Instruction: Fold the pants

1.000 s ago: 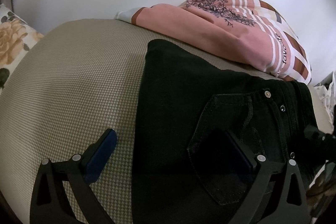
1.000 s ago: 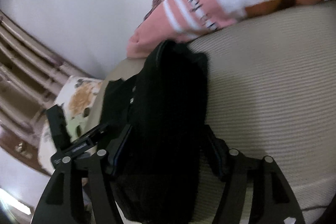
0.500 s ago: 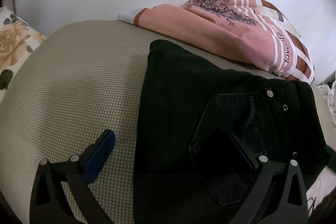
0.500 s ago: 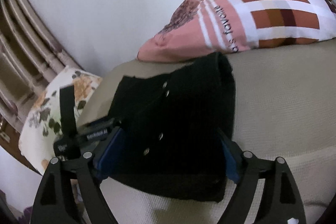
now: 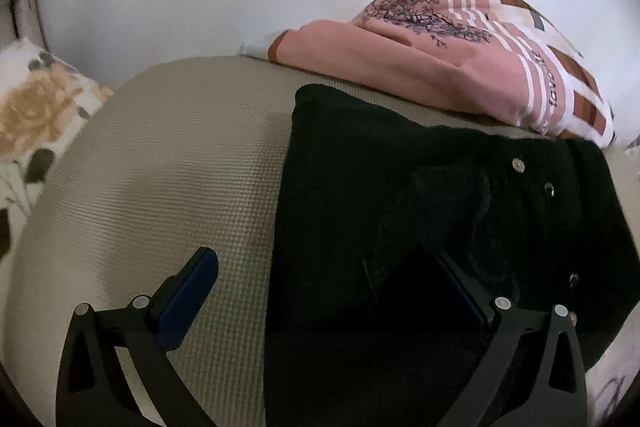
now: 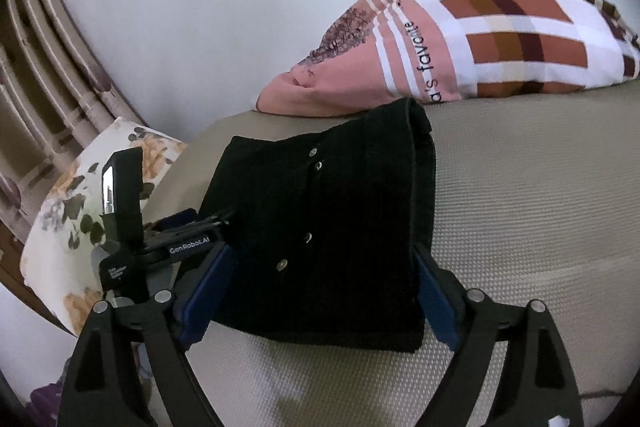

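Note:
The black pants point(image 5: 400, 195) lie folded into a compact rectangle on the beige textured bed cover point(image 5: 160, 167), metal rivets showing on top. My left gripper point(image 5: 318, 259) is open at the bundle's near left edge. Its left finger is over bare cover and its right finger over the black cloth. In the right wrist view the pants point(image 6: 352, 195) sit between the wide-open fingers of my right gripper point(image 6: 320, 291), whose blue pads flank the bundle without squeezing it. The left gripper's housing point(image 6: 124, 203) shows at the bundle's far left side.
A pink pillow with stripes, checks and a tree print point(image 5: 440, 79) lies against the white wall just behind the pants. A floral pillow point(image 6: 80, 207) sits at the left end of the bed cover point(image 6: 520, 207). Ribbed cream woodwork point(image 6: 40, 87) stands further left.
My right gripper opened wider, let go of the black bundle, and drew back and up from it; the pants now lie flat. The left gripper has hardly moved.

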`<control>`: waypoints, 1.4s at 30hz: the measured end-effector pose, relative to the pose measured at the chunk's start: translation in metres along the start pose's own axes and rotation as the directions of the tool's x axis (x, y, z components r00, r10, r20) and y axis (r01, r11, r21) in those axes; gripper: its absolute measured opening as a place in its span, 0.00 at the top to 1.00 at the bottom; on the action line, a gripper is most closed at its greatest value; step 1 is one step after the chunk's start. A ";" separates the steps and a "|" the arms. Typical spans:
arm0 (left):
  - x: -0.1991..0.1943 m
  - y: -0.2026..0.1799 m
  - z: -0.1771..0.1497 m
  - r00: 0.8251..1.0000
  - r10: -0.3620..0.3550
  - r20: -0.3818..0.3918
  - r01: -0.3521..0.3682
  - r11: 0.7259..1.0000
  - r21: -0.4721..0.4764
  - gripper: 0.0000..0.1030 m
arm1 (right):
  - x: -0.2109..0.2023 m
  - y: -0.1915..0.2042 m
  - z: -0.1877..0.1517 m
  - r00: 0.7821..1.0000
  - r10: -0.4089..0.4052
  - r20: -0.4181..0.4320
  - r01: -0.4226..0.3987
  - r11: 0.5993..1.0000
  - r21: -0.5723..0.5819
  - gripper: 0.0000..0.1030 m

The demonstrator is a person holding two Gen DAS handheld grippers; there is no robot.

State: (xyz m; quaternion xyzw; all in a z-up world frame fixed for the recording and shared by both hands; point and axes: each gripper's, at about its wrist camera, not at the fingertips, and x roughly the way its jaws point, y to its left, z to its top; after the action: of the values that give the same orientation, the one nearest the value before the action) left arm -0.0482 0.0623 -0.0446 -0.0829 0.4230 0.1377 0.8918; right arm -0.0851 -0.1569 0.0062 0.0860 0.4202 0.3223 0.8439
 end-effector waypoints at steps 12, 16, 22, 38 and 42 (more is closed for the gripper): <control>-0.061 -0.017 -0.038 0.989 0.128 0.077 -0.131 0.990 0.043 0.00 | -0.030 0.013 -0.018 0.998 -0.031 0.052 0.033 0.999 -0.039 0.10; -0.082 -0.027 -0.051 0.985 0.146 0.096 -0.150 0.988 0.041 0.00 | -0.043 0.020 -0.022 0.998 -0.023 0.066 0.027 0.998 -0.060 0.10; -0.130 -0.039 -0.066 0.979 0.080 0.185 -0.083 0.997 0.006 0.00 | -0.073 0.031 -0.024 0.991 -0.027 0.128 0.040 0.995 -0.096 0.09; -0.276 -0.022 -0.062 0.872 0.129 0.472 -0.056 0.985 -0.166 0.00 | -0.145 0.045 -0.030 0.978 -0.008 0.211 0.033 0.993 -0.112 0.05; -0.322 -0.023 -0.059 0.805 0.213 0.554 -0.137 0.975 -0.175 0.00 | -0.165 0.051 -0.026 0.970 0.009 0.243 0.018 0.994 -0.111 0.04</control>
State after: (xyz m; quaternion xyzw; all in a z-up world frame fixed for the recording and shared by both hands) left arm -0.2790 -0.0315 0.1689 -0.0551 0.1337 0.2643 0.9535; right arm -0.2012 -0.2222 0.1183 0.0760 0.2950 0.3307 0.8932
